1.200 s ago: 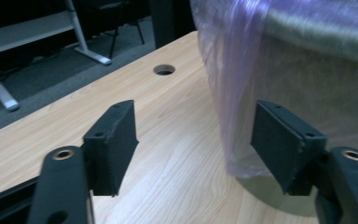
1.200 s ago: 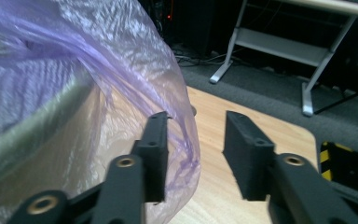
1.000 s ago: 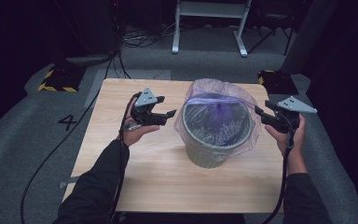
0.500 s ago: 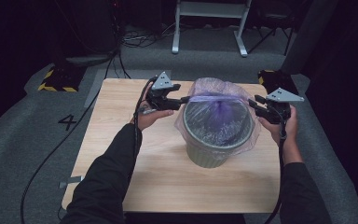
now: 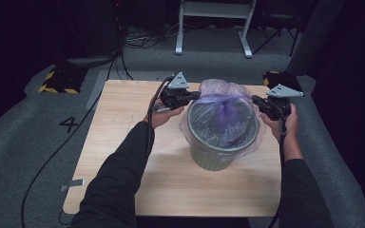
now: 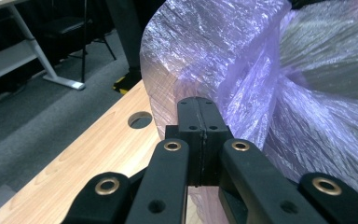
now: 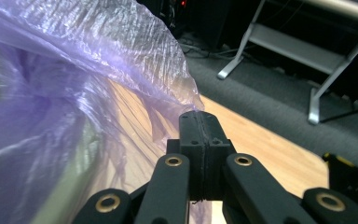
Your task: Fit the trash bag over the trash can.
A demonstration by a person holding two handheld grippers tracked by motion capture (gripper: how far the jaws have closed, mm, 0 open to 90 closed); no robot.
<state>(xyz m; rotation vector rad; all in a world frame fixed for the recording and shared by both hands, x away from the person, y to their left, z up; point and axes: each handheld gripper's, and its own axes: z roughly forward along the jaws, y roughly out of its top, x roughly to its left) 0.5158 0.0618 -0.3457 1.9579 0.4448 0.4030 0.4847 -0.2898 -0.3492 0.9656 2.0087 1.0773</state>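
Note:
A grey bin (image 5: 221, 142) lined with a thin purple plastic bag (image 5: 223, 107) stands on the wooden table (image 5: 123, 123). My left gripper (image 5: 197, 95) is at the bin's far left rim. Its jaws have just been closing and now press together on the bag's film (image 6: 223, 56); the tips (image 6: 198, 105) meet with no gap. My right gripper (image 5: 254, 99) is at the far right rim. It too has just closed, and its tips (image 7: 199, 119) pinch the bag's edge (image 7: 74, 70). A taut band of bag runs between the two grippers across the bin's mouth.
The table has a round hole (image 6: 140, 120) near its far edge. On the grey floor lie a yellow-and-black box (image 5: 59, 78), a cable, a painted 4 (image 5: 70, 124) and a strip of tape (image 5: 72, 184). A metal frame (image 5: 214, 28) stands behind the table.
Both hands moved inward and away from me to the bin's far rim. Both pairs of jaws went from open to pressed together on the bag, and its edge now stretches between them.

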